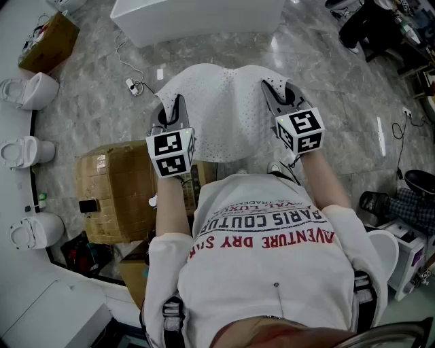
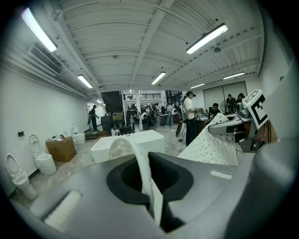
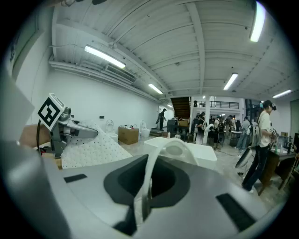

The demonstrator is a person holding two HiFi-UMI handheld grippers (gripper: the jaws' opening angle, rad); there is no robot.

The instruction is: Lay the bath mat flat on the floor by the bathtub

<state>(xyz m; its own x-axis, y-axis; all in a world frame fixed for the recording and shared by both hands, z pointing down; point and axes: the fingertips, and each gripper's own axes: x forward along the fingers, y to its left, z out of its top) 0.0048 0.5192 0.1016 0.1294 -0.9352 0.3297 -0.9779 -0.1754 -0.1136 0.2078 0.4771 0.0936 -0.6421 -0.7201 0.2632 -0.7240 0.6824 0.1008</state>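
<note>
The white, hole-dotted bath mat (image 1: 224,115) hangs spread out between my two grippers, above the grey marble floor. My left gripper (image 1: 172,103) is shut on the mat's left edge, and my right gripper (image 1: 275,88) is shut on its right edge. In the left gripper view a fold of the mat (image 2: 145,170) is pinched between the jaws, and the rest of the sheet (image 2: 210,147) runs off toward the right gripper (image 2: 233,125). The right gripper view shows the same pinch on the mat (image 3: 148,179). The white bathtub (image 1: 197,17) stands ahead on the floor, beyond the mat.
A wrapped cardboard box (image 1: 112,190) sits close at my left. Toilets (image 1: 30,88) line the left wall. A power strip with its cable (image 1: 132,85) lies on the floor near the tub. Another box (image 1: 47,41) is far left. People stand in the background (image 3: 261,140).
</note>
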